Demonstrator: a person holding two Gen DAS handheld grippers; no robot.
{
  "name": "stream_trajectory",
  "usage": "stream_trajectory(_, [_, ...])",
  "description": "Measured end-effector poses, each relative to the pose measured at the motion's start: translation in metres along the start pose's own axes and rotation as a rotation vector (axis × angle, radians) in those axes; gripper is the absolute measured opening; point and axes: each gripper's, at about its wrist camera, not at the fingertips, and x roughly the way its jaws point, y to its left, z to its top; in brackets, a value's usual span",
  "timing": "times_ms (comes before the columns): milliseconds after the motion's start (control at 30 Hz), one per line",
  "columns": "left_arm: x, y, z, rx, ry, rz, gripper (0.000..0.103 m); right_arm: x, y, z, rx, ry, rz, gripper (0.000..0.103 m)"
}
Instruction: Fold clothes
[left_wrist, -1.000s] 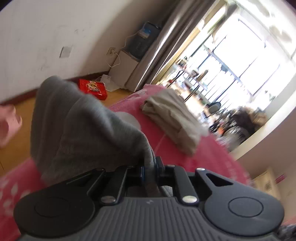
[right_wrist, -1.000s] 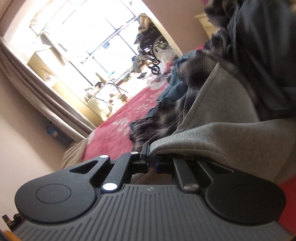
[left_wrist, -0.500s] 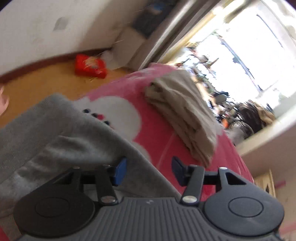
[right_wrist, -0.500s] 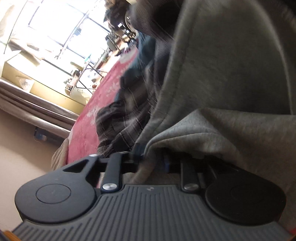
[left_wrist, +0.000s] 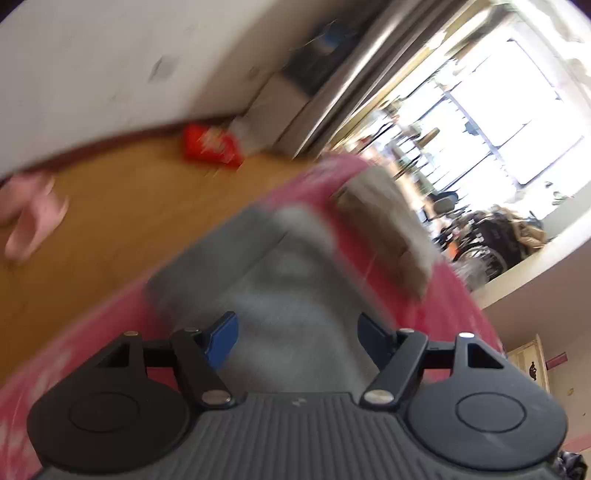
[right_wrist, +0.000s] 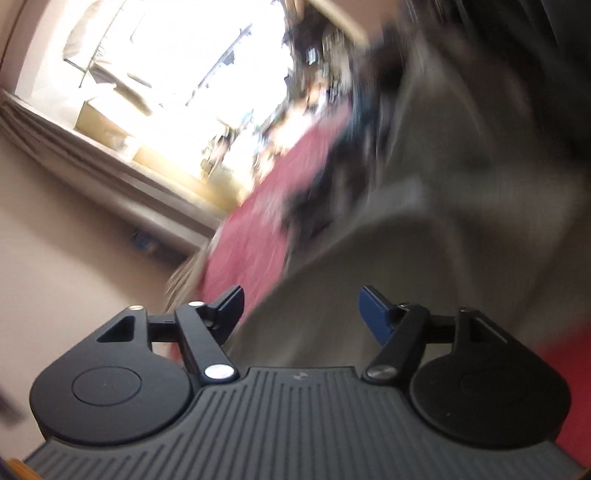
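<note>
A grey sweatshirt (left_wrist: 280, 288) lies on the red bed cover (left_wrist: 454, 295), blurred by motion. My left gripper (left_wrist: 297, 338) is open and empty just above the grey cloth. In the right wrist view the same grey garment (right_wrist: 424, 258) fills the right side. My right gripper (right_wrist: 301, 310) is open, its blue pads apart, with the cloth lying between and beyond them but not pinched.
A folded beige garment (left_wrist: 384, 221) lies further along the bed. A heap of dark plaid clothes (right_wrist: 332, 177) sits behind the grey garment. A red box (left_wrist: 210, 147) and a pink slipper (left_wrist: 33, 214) lie on the wooden floor (left_wrist: 110, 229). Bright windows lie beyond.
Both grippers held the grey garment a second ago. The left opened first, then the right; the garment dropped onto the bed and both grippers are pulling back fast.
</note>
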Motion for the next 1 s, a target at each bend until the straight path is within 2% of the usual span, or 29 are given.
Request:
stream_trajectory(100, [0.011, 0.019, -0.025, -0.069, 0.086, 0.011, 0.073, 0.020, -0.014, -0.044, 0.096, 0.132, 0.027, 0.069])
stream_trajectory(200, [0.031, 0.027, -0.035, -0.129, 0.125, 0.002, 0.074, 0.049, -0.030, -0.073, 0.193, 0.213, 0.000, 0.069])
stream_trajectory(300, [0.045, 0.024, -0.031, -0.121, 0.075, 0.004, 0.076, 0.062, -0.037, -0.076, 0.256, 0.166, -0.009, 0.069])
stream_trajectory(400, [0.056, 0.018, -0.024, -0.116, 0.030, 0.010, 0.085, 0.072, -0.033, -0.068, 0.275, 0.099, -0.018, 0.069])
stream_trajectory(567, [0.068, 0.011, -0.021, -0.112, -0.034, 0.028, 0.085, 0.090, -0.027, -0.059, 0.284, -0.023, -0.035, 0.069])
stream_trajectory(667, [0.073, 0.005, -0.024, -0.118, -0.090, 0.078, 0.072, 0.102, -0.025, -0.059, 0.297, -0.079, -0.040, 0.069])
stream_trajectory(700, [0.074, 0.003, -0.025, -0.120, -0.108, 0.099, 0.064, 0.104, -0.023, -0.059, 0.294, -0.091, -0.047, 0.067])
stream_trajectory(767, [0.074, -0.001, -0.027, -0.124, -0.141, 0.139, 0.051, 0.109, -0.019, -0.059, 0.285, -0.113, -0.064, 0.059])
stream_trajectory(800, [0.073, -0.001, -0.027, -0.131, -0.149, 0.151, 0.041, 0.111, -0.018, -0.059, 0.275, -0.118, -0.082, 0.044])
stream_trajectory(833, [0.071, 0.000, -0.026, -0.139, -0.155, 0.160, 0.032, 0.112, -0.016, -0.059, 0.264, -0.122, -0.103, 0.019])
stream_trajectory(867, [0.069, 0.000, -0.025, -0.151, -0.156, 0.162, 0.028, 0.112, -0.018, -0.058, 0.260, -0.122, -0.118, 0.012])
stream_trajectory(933, [0.061, -0.002, -0.021, -0.161, -0.158, 0.167, 0.019, 0.110, -0.020, -0.058, 0.257, -0.122, -0.100, 0.009])
stream_trajectory(1000, [0.045, -0.011, -0.018, -0.139, -0.168, 0.165, 0.017, 0.105, -0.013, -0.057, 0.217, -0.131, -0.087, 0.009])
